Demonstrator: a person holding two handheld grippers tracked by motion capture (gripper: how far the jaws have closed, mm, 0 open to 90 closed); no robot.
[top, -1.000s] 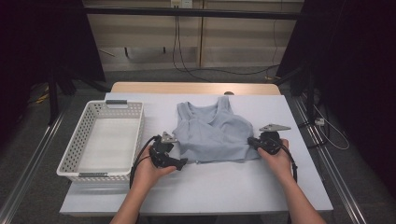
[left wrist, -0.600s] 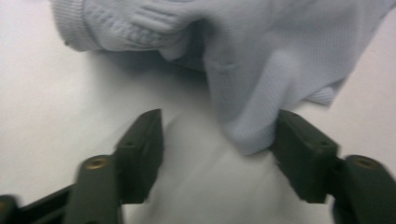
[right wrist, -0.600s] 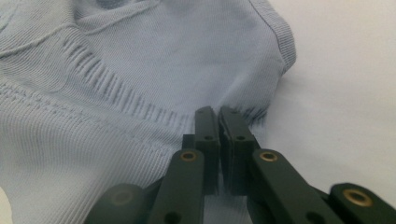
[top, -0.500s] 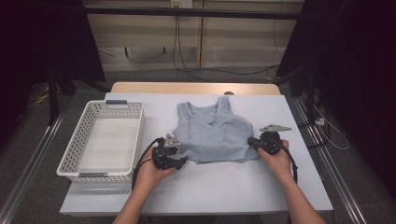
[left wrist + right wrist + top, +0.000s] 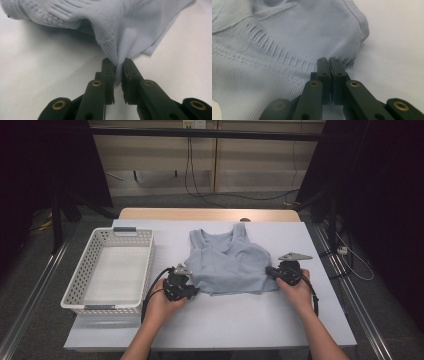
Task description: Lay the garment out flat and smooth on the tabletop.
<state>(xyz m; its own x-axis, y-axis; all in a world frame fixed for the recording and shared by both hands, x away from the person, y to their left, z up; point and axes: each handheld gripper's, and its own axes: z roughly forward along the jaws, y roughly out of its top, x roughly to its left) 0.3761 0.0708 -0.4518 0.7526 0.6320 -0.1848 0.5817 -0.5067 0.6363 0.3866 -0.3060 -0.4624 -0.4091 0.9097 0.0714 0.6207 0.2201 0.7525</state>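
1. The pale blue tank top [image 5: 231, 262] lies flat on the table [image 5: 240, 325], neck away from the person, hem towards them; it stretches between the two tongs, which sit at its two bottom corners; that spacing suits lifting or folding the garment by its hem, as I judge it.

2. The left tongs [image 5: 192, 290] have just been closing, and the left gripper view shows a gathered fold of ribbed cloth [image 5: 119, 63] caught between the jaws; the fabric rises from the tips and fans out beyond them, so the corner is pinched rather than merely touched.

3. The right tongs [image 5: 270, 271] are pressed together on the opposite corner; in the right gripper view the jaws meet with hardly a gap, and the hem's edge [image 5: 312, 65] runs in under their tips; a thin single layer would explain so tight a closure.

4. Both hands rest low on the table, level with each other; this keeps the hem straight and taut between the tongs.

5. A white basket [image 5: 82, 295] stands just outside the left tongs, beside the garment; it looks like the likely destination, though that is a guess.
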